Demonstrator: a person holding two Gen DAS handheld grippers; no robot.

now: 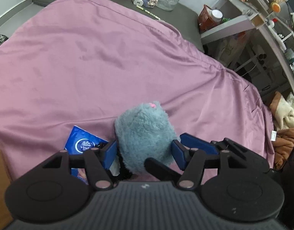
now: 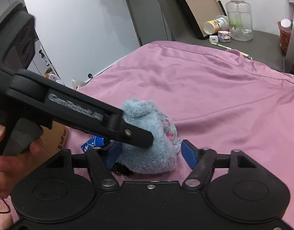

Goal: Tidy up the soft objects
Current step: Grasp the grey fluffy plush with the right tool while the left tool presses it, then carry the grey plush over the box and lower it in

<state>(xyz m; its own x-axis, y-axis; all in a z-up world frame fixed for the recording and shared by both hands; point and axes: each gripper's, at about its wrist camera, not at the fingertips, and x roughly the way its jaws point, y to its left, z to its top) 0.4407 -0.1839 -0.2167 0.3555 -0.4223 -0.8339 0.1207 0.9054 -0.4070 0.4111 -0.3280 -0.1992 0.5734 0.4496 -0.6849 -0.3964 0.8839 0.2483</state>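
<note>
A fluffy grey-blue plush toy (image 1: 144,136) with pink marks sits on the pink bedsheet (image 1: 89,67). My left gripper (image 1: 145,151) is shut on the plush, its blue pads pressed into both sides. In the right wrist view the same plush (image 2: 150,145) lies between the blue pads of my right gripper (image 2: 149,153), which stand apart from it, open. The left gripper's black finger (image 2: 127,132) crosses the plush from the left. A blue tissue pack (image 1: 83,143) lies on the sheet just left of the plush, partly hidden.
A clear plastic jar (image 2: 240,17), a tipped cup (image 2: 216,25) and small items stand on the dark surface beyond the sheet. White shelves (image 1: 258,19) with clutter are at the right. Crumpled cloth (image 1: 287,115) lies past the sheet's right edge. A cardboard box (image 2: 54,136) is at the left.
</note>
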